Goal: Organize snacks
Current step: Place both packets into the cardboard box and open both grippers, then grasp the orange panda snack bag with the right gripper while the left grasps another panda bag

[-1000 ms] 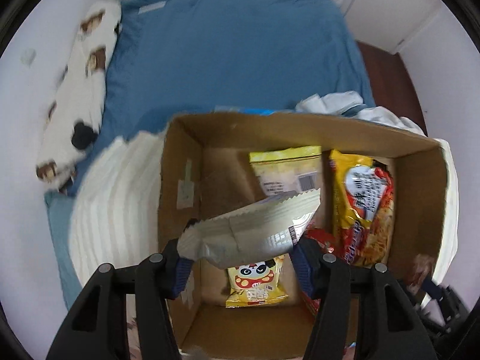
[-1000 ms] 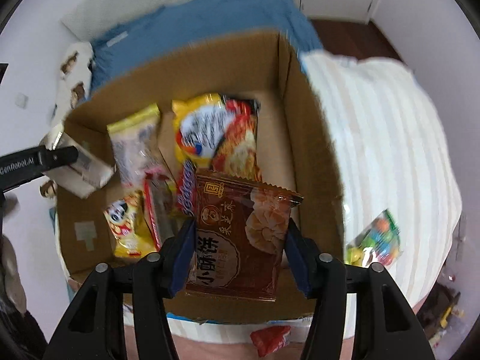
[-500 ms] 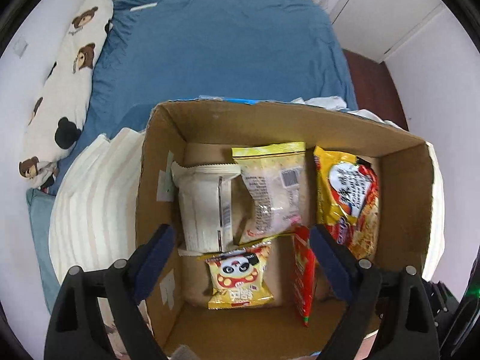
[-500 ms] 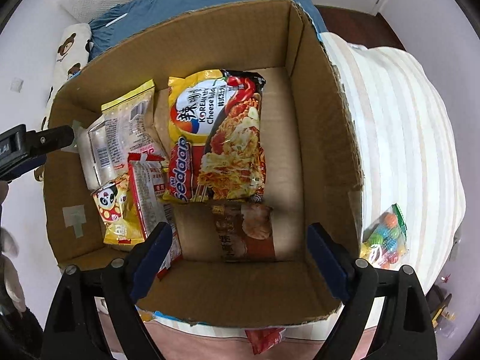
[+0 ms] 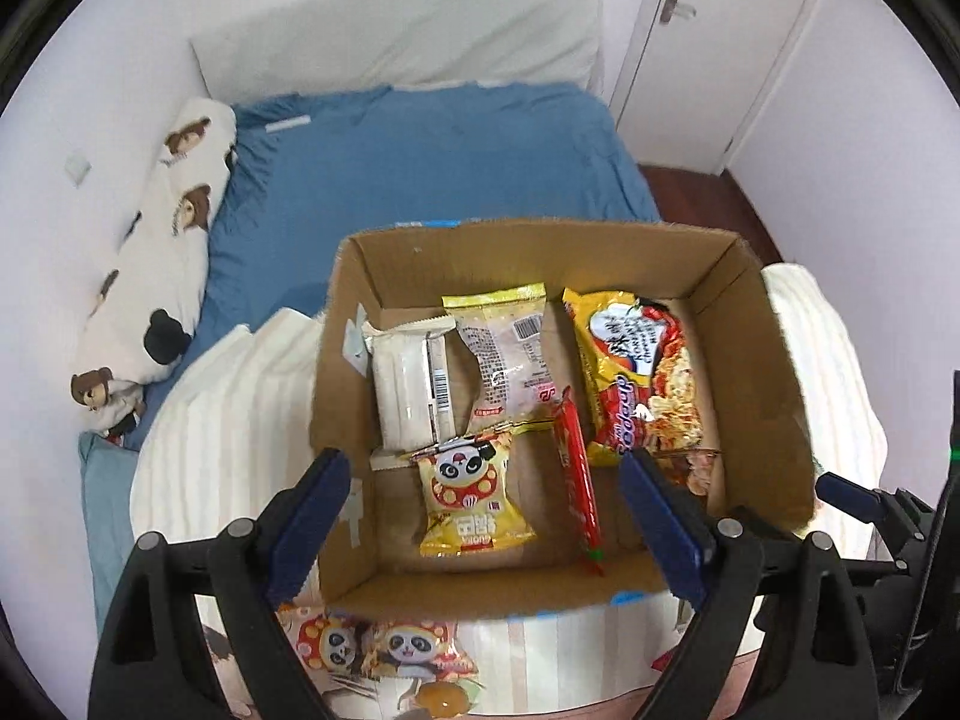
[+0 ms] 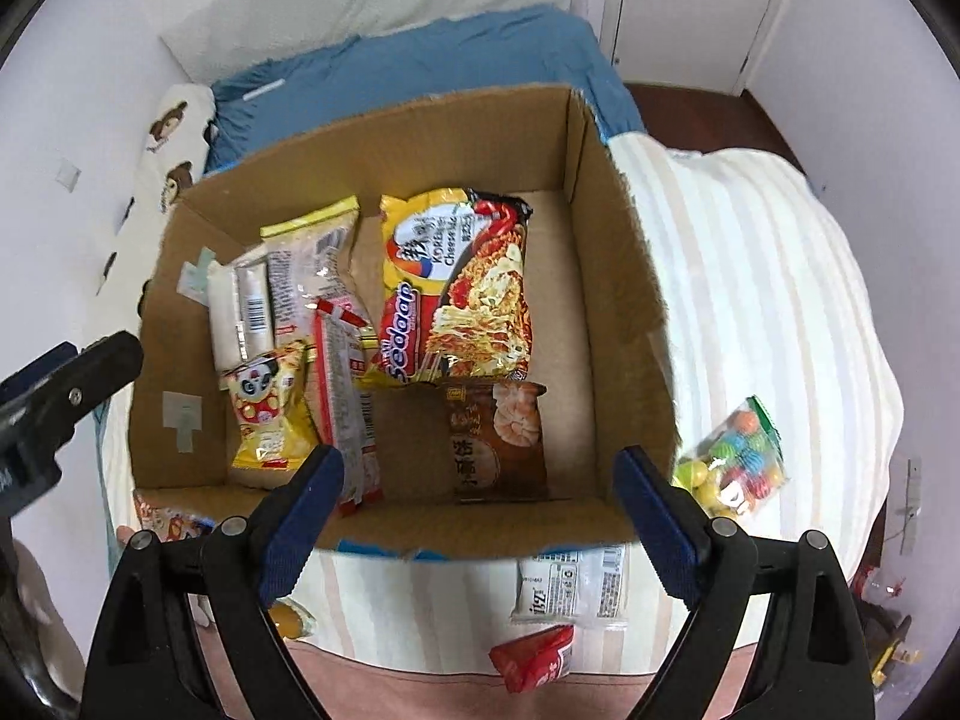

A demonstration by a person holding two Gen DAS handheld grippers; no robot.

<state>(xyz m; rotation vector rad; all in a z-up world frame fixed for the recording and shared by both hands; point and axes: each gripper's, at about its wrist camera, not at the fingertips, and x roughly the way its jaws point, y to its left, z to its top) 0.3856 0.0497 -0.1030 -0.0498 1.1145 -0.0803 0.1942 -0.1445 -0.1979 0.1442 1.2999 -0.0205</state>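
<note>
**Open snack box on a bed, both grippers empty**

Blue bedding [image 5: 432, 168] and a striped cream blanket [image 6: 750, 276] cover a bed in a white-walled room. On the blanket sits an open cardboard box [image 6: 624, 276]. Inside lie a white packet [image 5: 408, 384], a clear yellow-edged packet [image 5: 510, 354], a panda snack bag [image 5: 468, 492], a thin red stick pack [image 5: 576, 474], a yellow noodle packet [image 6: 462, 288] and a brown biscuit bag [image 6: 498, 438] (nearest the front wall). The left gripper [image 5: 486, 522] hovers over the box's near edge, jaws wide apart, holding nothing. The right gripper [image 6: 480, 516] does likewise. Outside the box lie a bag of coloured candy [image 6: 732, 450], a white sachet [image 6: 570, 588] and a red packet [image 6: 534, 660].
</note>
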